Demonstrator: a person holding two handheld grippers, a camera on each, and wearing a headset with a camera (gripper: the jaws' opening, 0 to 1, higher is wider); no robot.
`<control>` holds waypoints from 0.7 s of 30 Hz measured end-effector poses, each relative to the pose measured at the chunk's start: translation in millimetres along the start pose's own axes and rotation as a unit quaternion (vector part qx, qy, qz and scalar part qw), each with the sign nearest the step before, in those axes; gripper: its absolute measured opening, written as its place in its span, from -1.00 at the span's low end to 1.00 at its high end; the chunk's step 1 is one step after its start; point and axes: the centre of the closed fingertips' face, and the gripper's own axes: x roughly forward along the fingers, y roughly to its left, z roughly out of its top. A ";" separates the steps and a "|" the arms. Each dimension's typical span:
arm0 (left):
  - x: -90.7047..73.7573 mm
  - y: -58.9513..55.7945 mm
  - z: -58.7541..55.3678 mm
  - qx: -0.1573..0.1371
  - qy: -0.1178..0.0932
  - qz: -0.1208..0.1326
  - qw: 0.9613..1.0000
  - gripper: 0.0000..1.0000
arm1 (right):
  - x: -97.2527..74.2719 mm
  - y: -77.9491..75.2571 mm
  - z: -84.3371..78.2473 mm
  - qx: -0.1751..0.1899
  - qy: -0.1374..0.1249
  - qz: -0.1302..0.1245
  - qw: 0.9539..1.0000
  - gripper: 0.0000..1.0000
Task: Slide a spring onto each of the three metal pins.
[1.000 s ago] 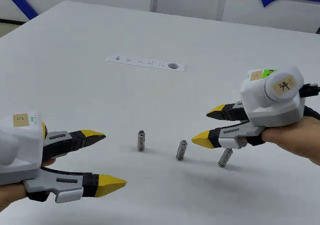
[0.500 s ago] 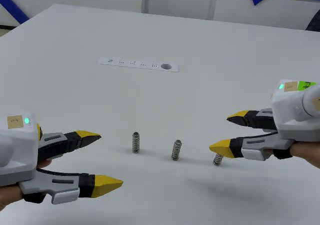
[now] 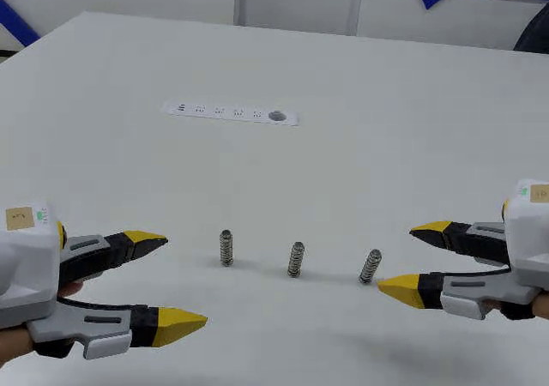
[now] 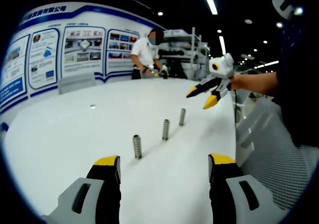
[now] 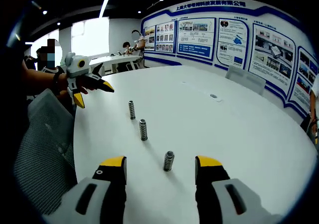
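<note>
Yellow-tipped fingers [image 3: 137, 238] of the left gripper [image 3: 184, 281] and right gripper [image 3: 396, 256] were spread wide and held nothing, flanking three springs [image 3: 296, 259] that stood in a row on the white surface [image 3: 343, 163]. Any pins inside were hidden. A power strip [image 3: 230, 112] lay beyond.

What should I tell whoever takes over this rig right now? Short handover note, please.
Left gripper: open, empty, left of the row.
Right gripper: open, empty, beside the right spring.
Three springs stand apart in a row on the table: left spring, middle spring, right spring, which leans slightly.
Done: all three appear to sit on pins, though the pins are hidden.
To do: probably only checking the leaning one.
</note>
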 end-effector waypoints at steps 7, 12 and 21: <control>0.7 -0.1 1.0 0.000 -0.002 0.000 1.000 0.46 | -5.5 4.8 -7.7 0.000 -0.020 -0.003 1.000 0.15; 0.4 0.4 0.8 -0.001 -0.004 0.001 1.000 0.47 | -7.3 7.9 -11.7 -0.004 -0.031 -0.007 1.000 0.18; -0.8 -0.6 -2.0 -0.004 -0.006 0.003 1.000 0.47 | -10.6 11.5 -22.3 0.002 -0.039 -0.011 0.999 0.22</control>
